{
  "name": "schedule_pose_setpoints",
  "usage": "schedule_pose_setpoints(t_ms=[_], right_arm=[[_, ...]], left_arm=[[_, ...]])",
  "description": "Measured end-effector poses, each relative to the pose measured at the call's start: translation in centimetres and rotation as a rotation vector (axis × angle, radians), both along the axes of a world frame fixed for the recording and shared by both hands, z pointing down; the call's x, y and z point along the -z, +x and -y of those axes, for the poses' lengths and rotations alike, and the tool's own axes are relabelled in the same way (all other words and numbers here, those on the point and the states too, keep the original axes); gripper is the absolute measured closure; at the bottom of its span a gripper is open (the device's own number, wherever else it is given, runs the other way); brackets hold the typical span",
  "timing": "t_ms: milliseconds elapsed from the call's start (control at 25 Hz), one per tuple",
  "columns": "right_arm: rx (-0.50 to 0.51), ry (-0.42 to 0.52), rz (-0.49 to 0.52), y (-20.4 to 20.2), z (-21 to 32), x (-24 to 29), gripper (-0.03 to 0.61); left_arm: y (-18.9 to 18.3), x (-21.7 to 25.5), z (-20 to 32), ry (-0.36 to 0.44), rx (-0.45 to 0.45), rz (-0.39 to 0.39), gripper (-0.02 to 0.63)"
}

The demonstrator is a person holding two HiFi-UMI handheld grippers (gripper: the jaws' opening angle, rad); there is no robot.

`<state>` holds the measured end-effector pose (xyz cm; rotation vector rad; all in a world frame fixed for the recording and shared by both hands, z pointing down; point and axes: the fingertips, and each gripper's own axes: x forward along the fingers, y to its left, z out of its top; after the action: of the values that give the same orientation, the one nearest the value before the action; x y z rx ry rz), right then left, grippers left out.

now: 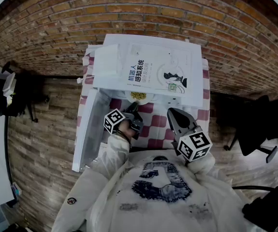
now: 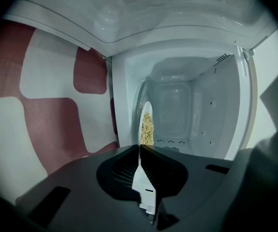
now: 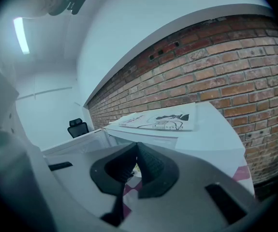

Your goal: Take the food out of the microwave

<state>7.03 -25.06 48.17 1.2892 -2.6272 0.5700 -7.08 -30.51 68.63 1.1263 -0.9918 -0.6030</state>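
Left gripper [image 2: 139,149] jaws pinched on thin rim of plate [image 2: 147,111] with food [image 2: 148,127] inside microwave [image 2: 187,100]. Plate stiff, slick, breakable: keep level. Right gripper [image 3: 137,146] jaws together, empty, over counter [image 1: 152,127] front edge.

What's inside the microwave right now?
A white plate of yellowish food, its near rim pinched in the left gripper. The rest of the microwave cavity looks bare. What lies under the plate is covered, and the food is too small to identify.

Bright, even indoor light; strong fisheye bending and dark corners.
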Motion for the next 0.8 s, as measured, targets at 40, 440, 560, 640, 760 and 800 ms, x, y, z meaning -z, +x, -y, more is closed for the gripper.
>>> schedule_pose_setpoints(t_ms=[40, 440, 560, 640, 760, 800], right_arm=[[0.0, -0.001, 0.001, 0.0, 0.0, 0.0, 0.565], [-0.007, -0.012, 0.005, 0.4, 0.0, -0.4, 0.565], [-0.01, -0.011, 0.003, 0.6, 0.1, -0.4, 0.565], [-0.012, -0.013, 0.002, 0.7, 0.1, -0.4, 0.565], [-0.014, -0.015, 0.001, 0.9, 0.2, -0.5, 0.565], [-0.015, -0.015, 0.0, 0.9, 0.2, -0.5, 0.565]], left_arm=[[-0.1, 0.0, 0.0, 0.004, 0.003, 0.001, 0.592], [0.7, 0.2, 1.1, 0.063, -0.066, 0.015, 0.538], [1.1, 0.0, 1.4, 0.063, -0.074, 0.005, 0.538], [1.4, -0.1, 1.5, 0.059, -0.077, -0.001, 0.538], [1.6, -0.4, 1.6, 0.045, -0.073, -0.011, 0.54], [1.7, -0.5, 1.7, 0.044, -0.069, -0.015, 0.54]])
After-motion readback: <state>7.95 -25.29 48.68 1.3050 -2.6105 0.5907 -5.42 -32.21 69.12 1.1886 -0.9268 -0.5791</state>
